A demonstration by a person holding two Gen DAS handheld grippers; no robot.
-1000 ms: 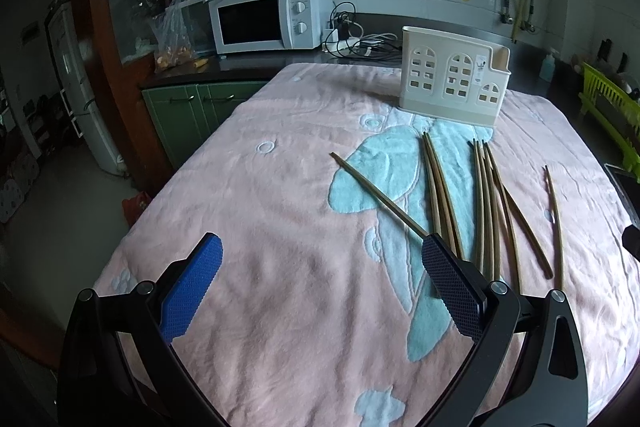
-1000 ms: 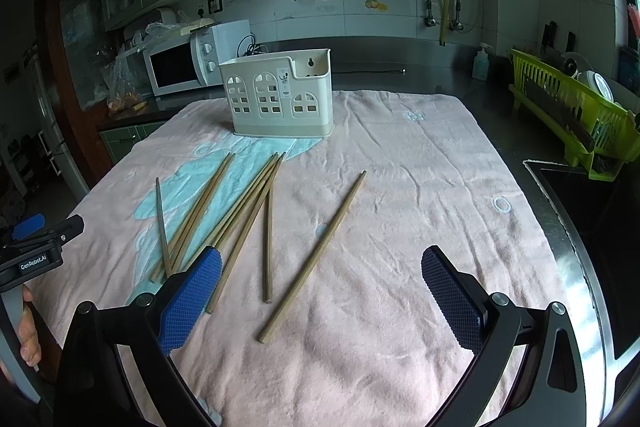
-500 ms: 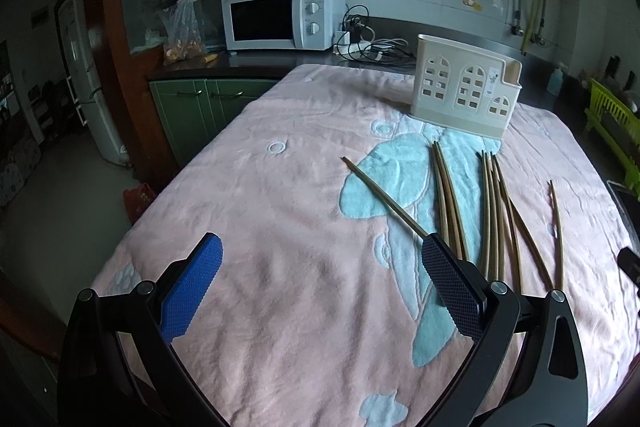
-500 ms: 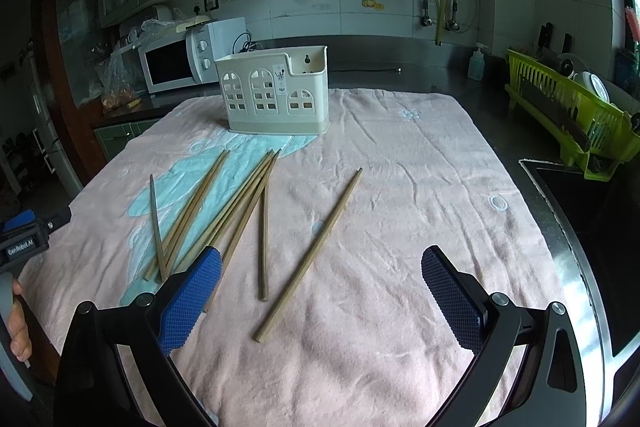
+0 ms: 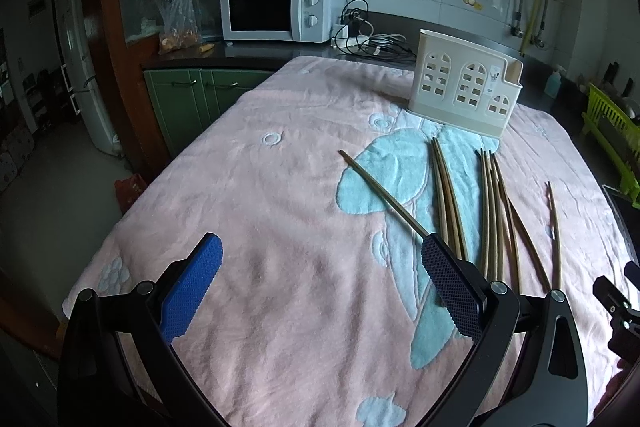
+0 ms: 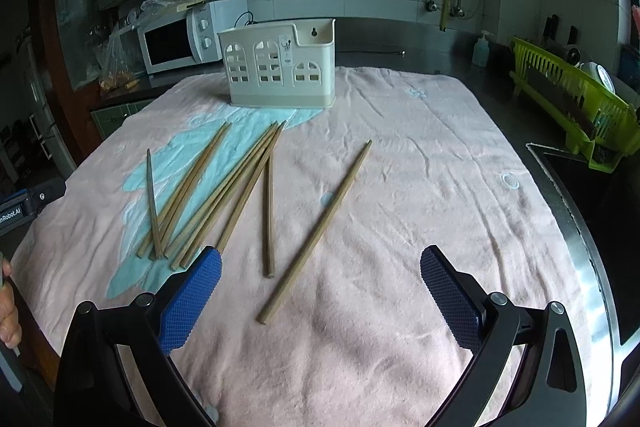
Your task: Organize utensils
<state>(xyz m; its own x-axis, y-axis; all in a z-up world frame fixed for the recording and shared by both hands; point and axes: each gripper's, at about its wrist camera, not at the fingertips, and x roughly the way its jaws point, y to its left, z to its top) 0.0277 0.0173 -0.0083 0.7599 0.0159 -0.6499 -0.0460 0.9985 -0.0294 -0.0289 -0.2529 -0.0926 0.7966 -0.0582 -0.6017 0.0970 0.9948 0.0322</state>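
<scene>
Chopsticks [image 6: 208, 195] all lie loose on the pink towel [image 6: 420, 155], none in the cream holder [image 6: 280, 75] (nothing sorted yet); left gripper [image 5: 320, 283] and right gripper [image 6: 320, 291] hover spread, empty.

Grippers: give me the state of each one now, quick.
Left gripper: open, holding nothing, above the pink towel.
Right gripper: open, holding nothing, above a loose chopstick.

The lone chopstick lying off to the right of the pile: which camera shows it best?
The right wrist view: the lone chopstick lies whole and unobstructed in front of the open right gripper. In the left wrist view it is thin, near the right edge.
</scene>
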